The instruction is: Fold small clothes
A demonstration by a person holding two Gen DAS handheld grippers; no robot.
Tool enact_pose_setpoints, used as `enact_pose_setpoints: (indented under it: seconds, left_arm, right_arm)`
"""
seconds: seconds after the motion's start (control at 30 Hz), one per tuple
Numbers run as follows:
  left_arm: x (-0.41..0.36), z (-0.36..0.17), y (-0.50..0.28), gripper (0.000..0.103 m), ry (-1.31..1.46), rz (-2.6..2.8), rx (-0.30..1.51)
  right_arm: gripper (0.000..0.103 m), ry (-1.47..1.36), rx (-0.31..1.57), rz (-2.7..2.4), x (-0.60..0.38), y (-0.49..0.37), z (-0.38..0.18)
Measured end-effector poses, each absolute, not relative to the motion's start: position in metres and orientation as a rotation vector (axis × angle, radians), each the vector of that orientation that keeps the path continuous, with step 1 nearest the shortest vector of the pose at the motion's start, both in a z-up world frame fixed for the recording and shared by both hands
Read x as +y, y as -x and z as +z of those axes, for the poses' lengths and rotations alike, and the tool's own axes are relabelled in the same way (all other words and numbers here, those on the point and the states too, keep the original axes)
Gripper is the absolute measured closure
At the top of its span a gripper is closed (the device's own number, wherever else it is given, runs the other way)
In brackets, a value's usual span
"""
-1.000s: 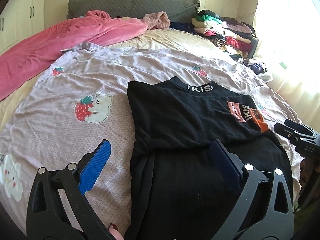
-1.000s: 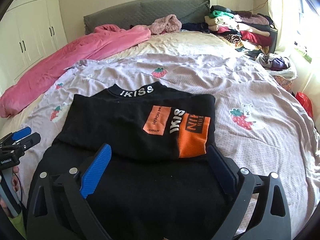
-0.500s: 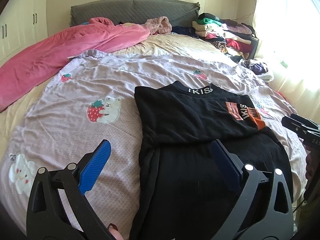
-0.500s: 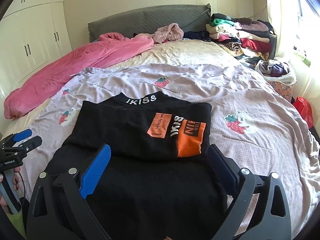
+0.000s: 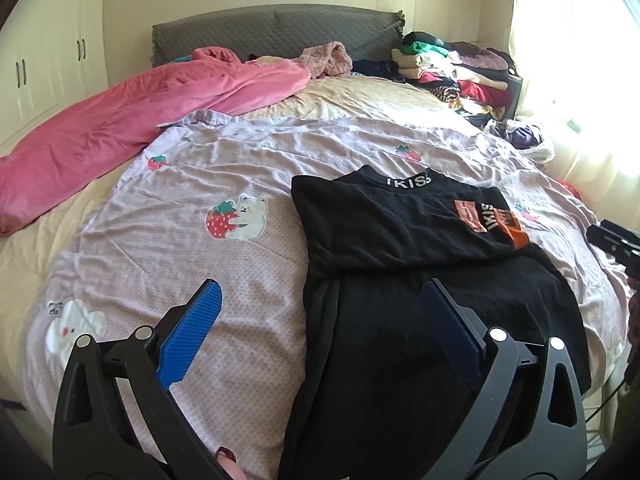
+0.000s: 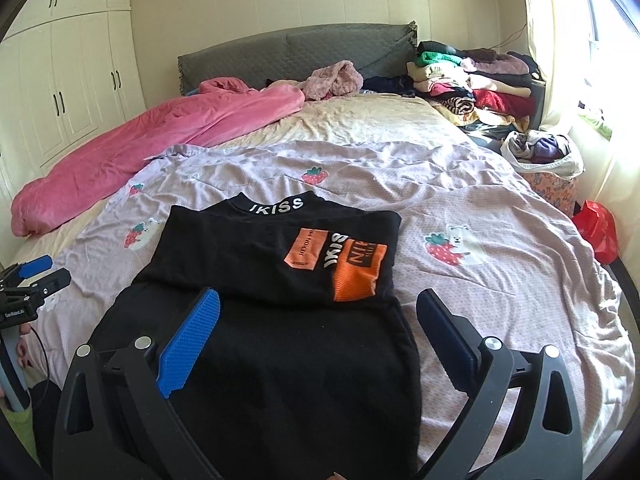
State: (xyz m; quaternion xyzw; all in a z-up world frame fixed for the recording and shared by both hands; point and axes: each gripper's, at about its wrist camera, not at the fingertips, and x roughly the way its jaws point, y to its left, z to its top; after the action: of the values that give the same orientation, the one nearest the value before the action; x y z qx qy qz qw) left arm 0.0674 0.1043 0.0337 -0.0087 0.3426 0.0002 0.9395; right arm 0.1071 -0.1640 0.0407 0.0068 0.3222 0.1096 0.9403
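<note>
The bed (image 6: 460, 128) carries a lilac quilt (image 6: 460, 208) printed with strawberries and bears — on it lies a black shirt (image 6: 280, 248), partly folded, its "IKISS" collar toward the grey headboard (image 6: 320, 52). A pink blanket (image 6: 152, 136) sprawls along one side, and stacked clothes (image 6: 472, 84) sit at the far corner.

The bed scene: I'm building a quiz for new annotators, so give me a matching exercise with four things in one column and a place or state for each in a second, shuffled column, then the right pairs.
Things:
1. black top
2. pink blanket
3. pile of clothes
4. left gripper

Places or states:
A. stacked at the head of the bed by the window
B. open, holding nothing
C. lying on the lilac quilt, partly folded, lettered collar away from the camera
D. bunched along the wardrobe side of the bed

Pairs: 1-C, 2-D, 3-A, 4-B
</note>
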Motion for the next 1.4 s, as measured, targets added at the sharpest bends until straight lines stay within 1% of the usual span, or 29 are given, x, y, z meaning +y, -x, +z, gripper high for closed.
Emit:
enact_pose_setpoints:
  seconds: [0.47, 1.4]
  left_arm:
    - [0.116, 0.030, -0.043, 0.010, -0.010, 0.028, 0.721]
    - [0.151, -0.007, -0.010, 0.010, 0.042, 0.030, 0.818]
  right_arm:
    - [0.005, 0.010, 0.647, 0.201, -0.184, -0.080, 0.047]
    - [0.005, -0.006, 0.752, 0.176, -0.205, -0.053, 0.016]
